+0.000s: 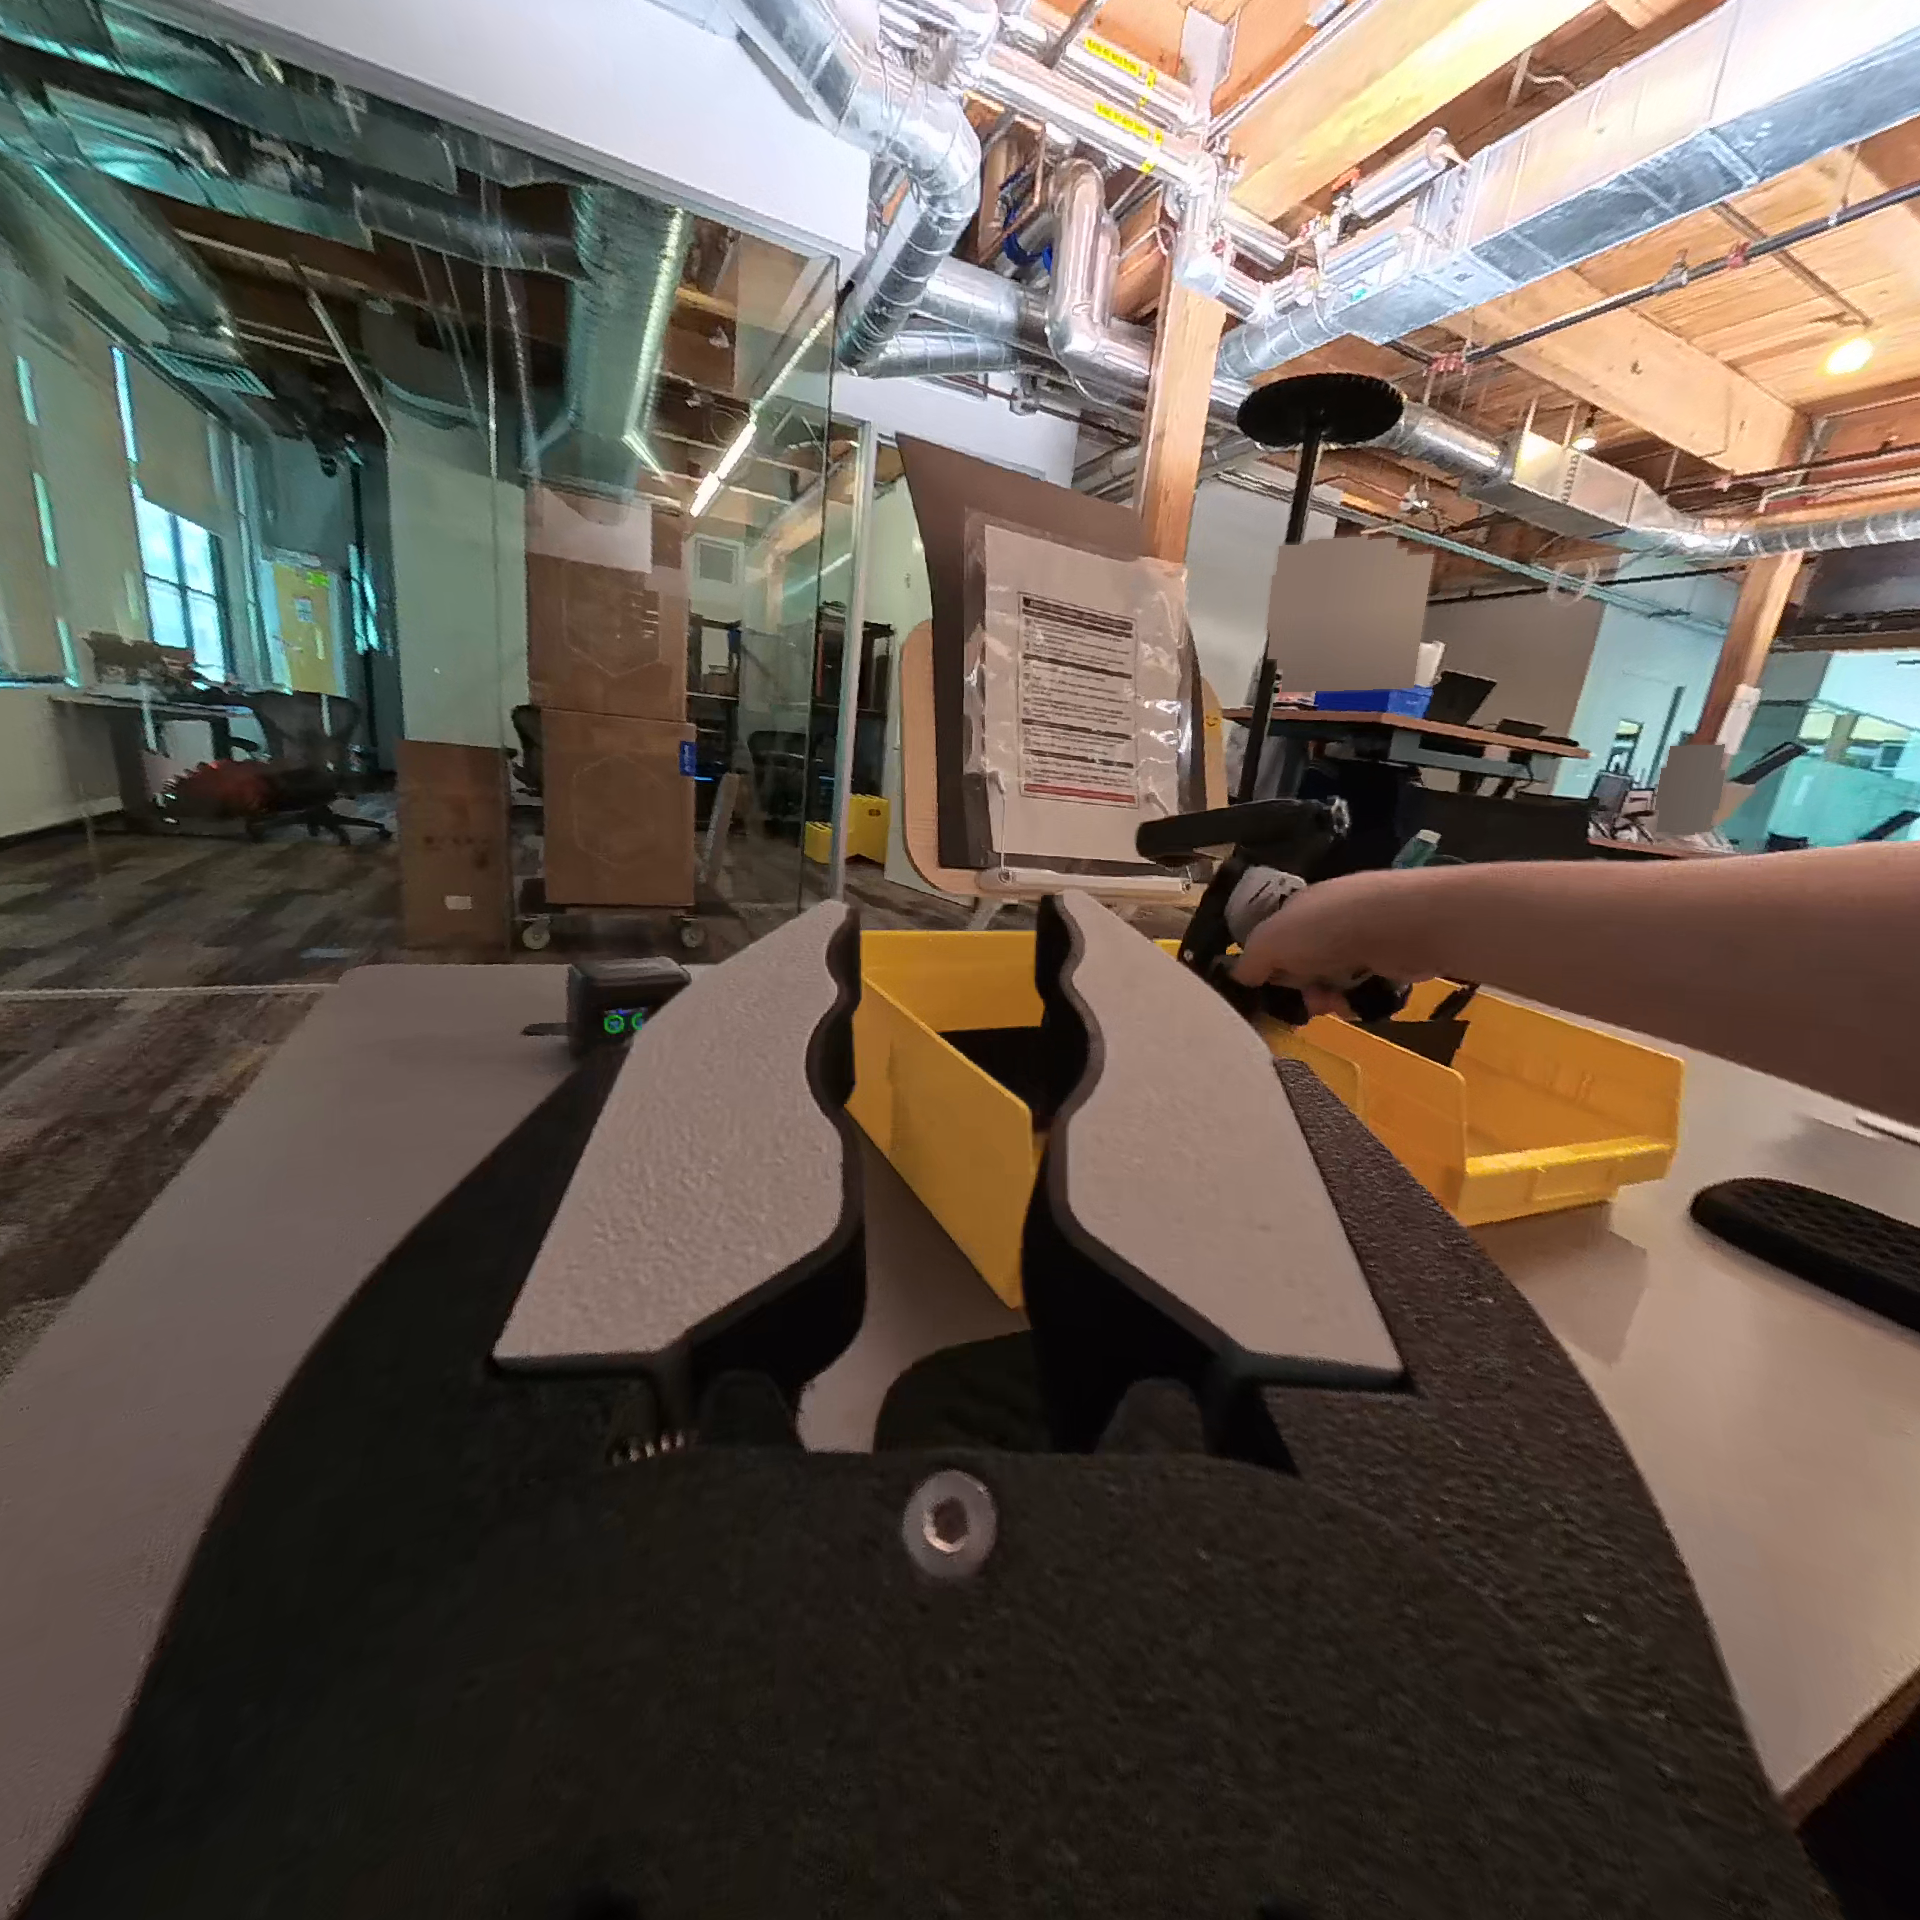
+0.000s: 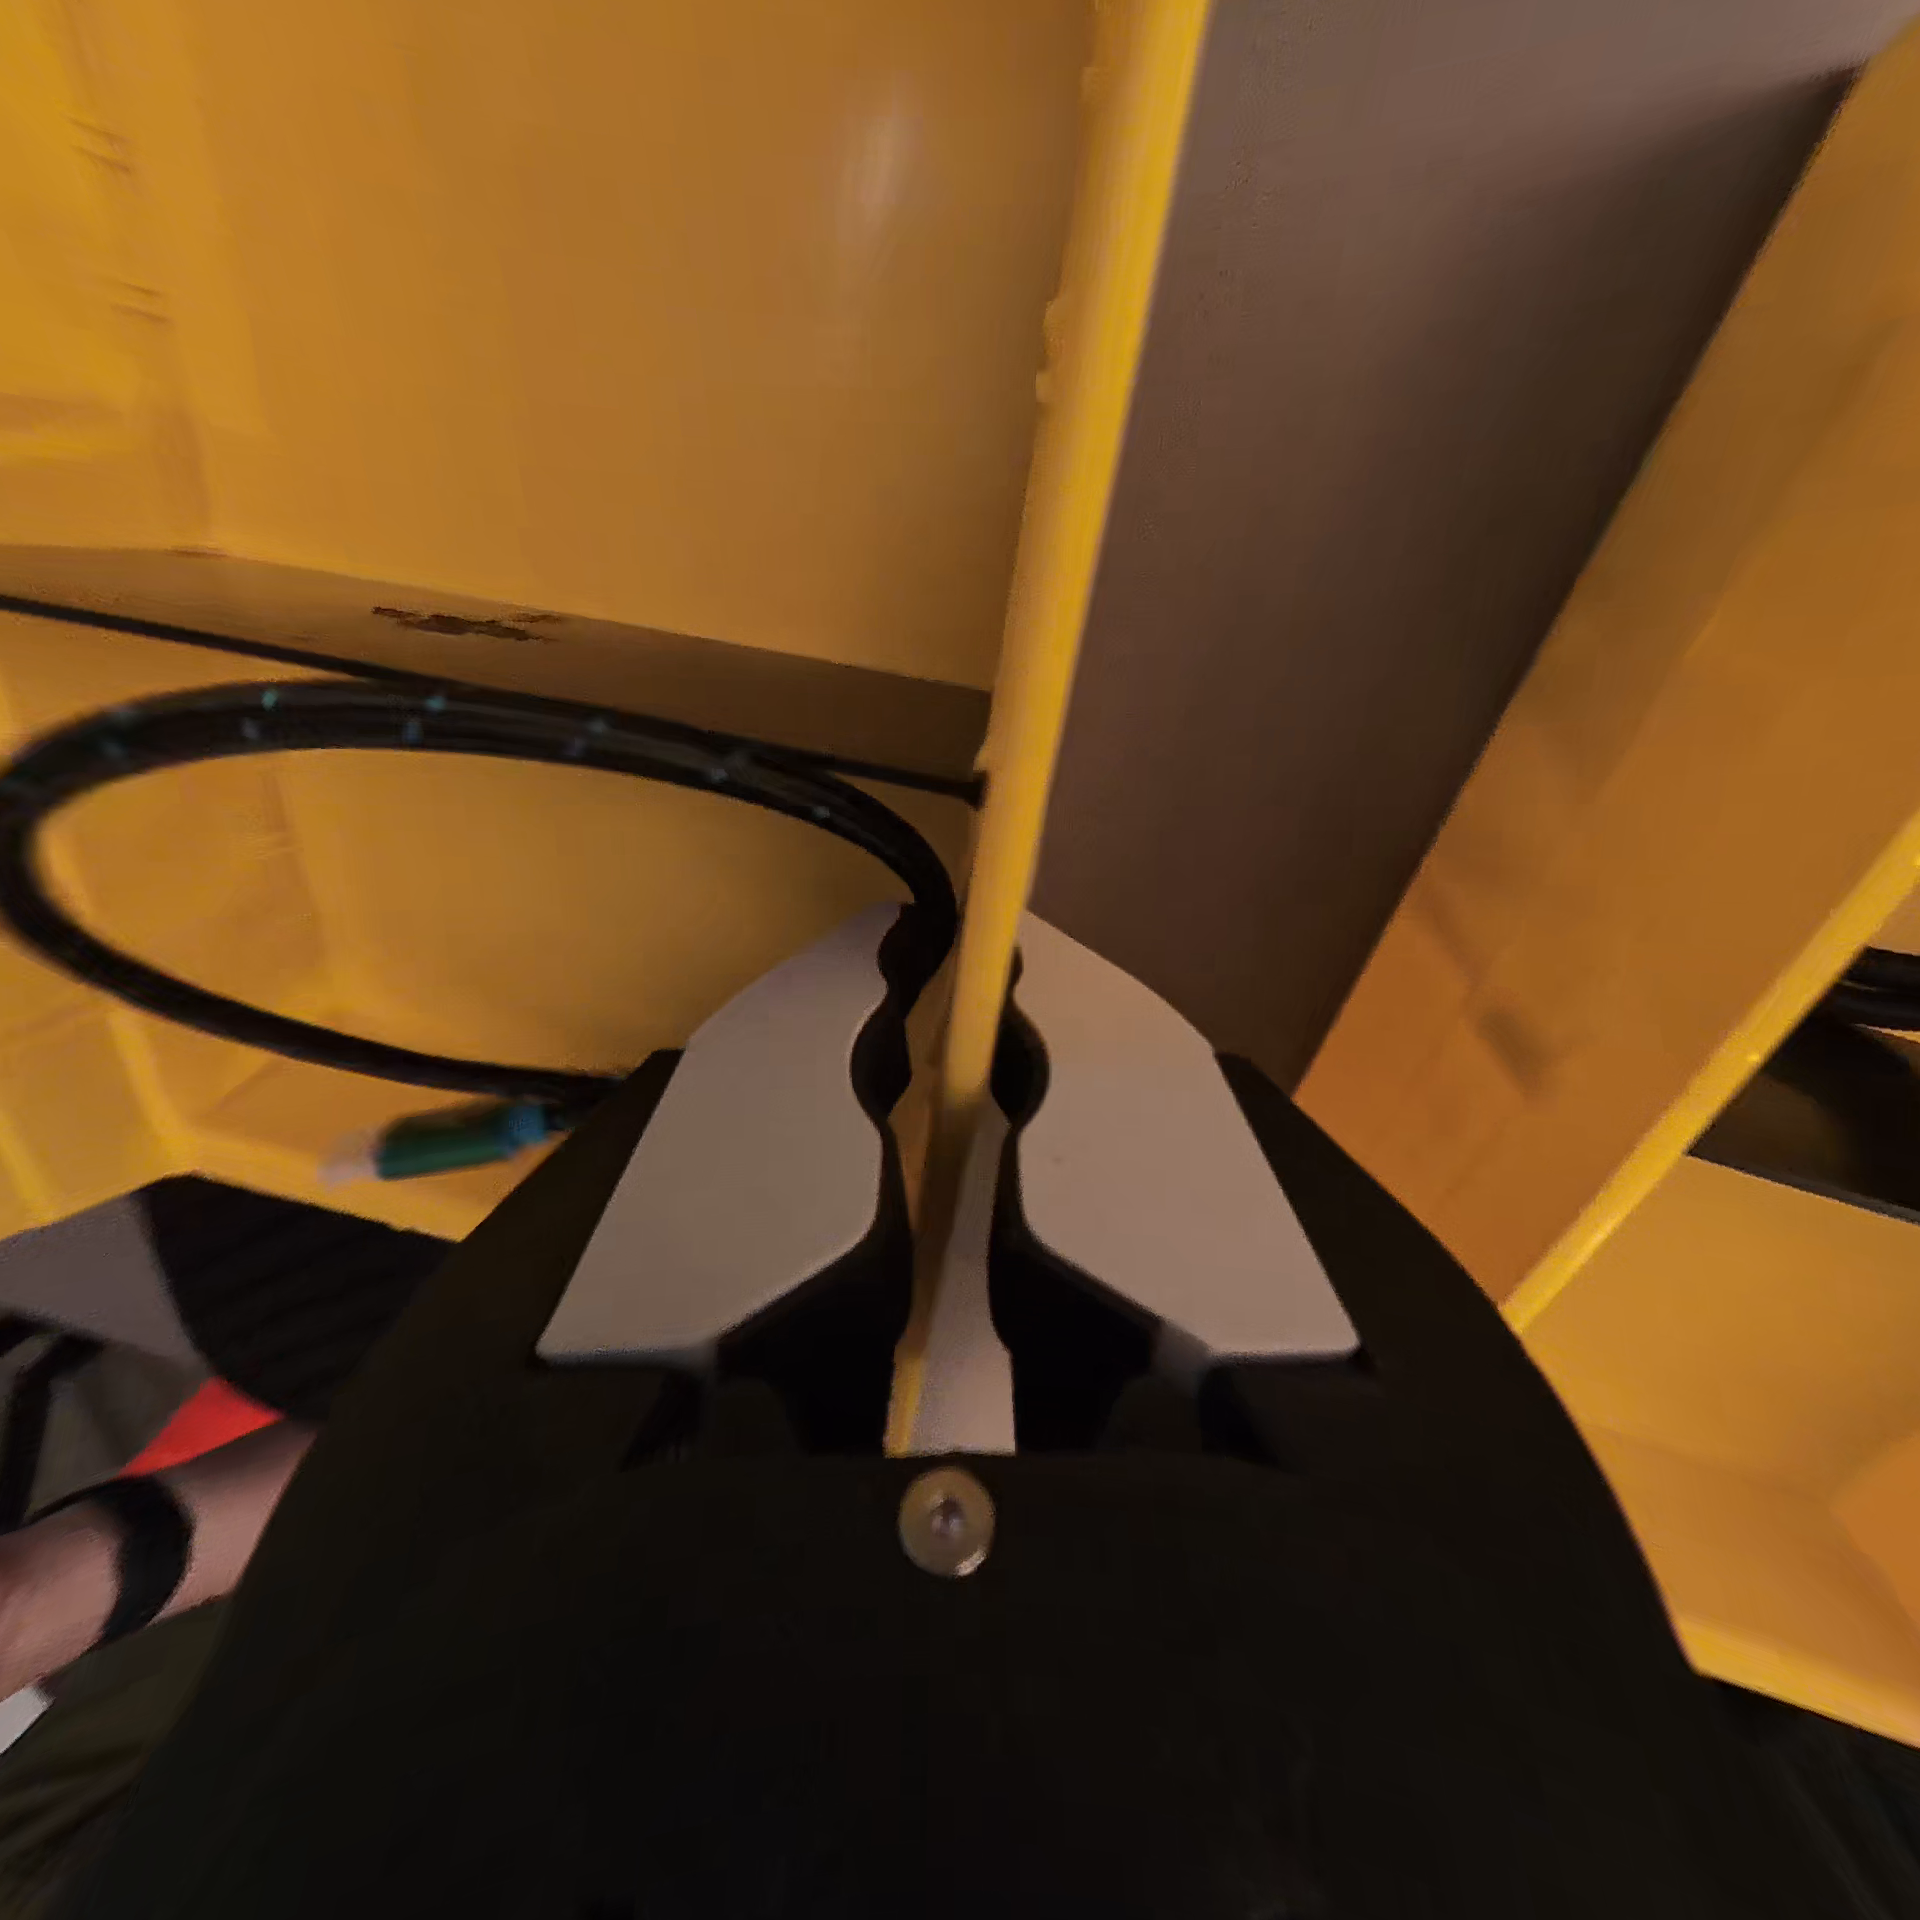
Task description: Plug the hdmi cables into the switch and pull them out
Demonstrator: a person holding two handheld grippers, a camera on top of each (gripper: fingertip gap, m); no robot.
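My right gripper pinches the yellow bin wall; I should release and take the cable plug. Left gripper waits narrowly parted.

Printed writing stands on a white sheet in a clear plastic sleeve, leaning on a dark board behind the yellow bins; it carries black and red bands with lines of small print. Yellow tags with dark marks sit on the silver ceiling pipes. A small black device at the table's far edge shows two green ring signs on its screen. In the right wrist view no writing can be read.
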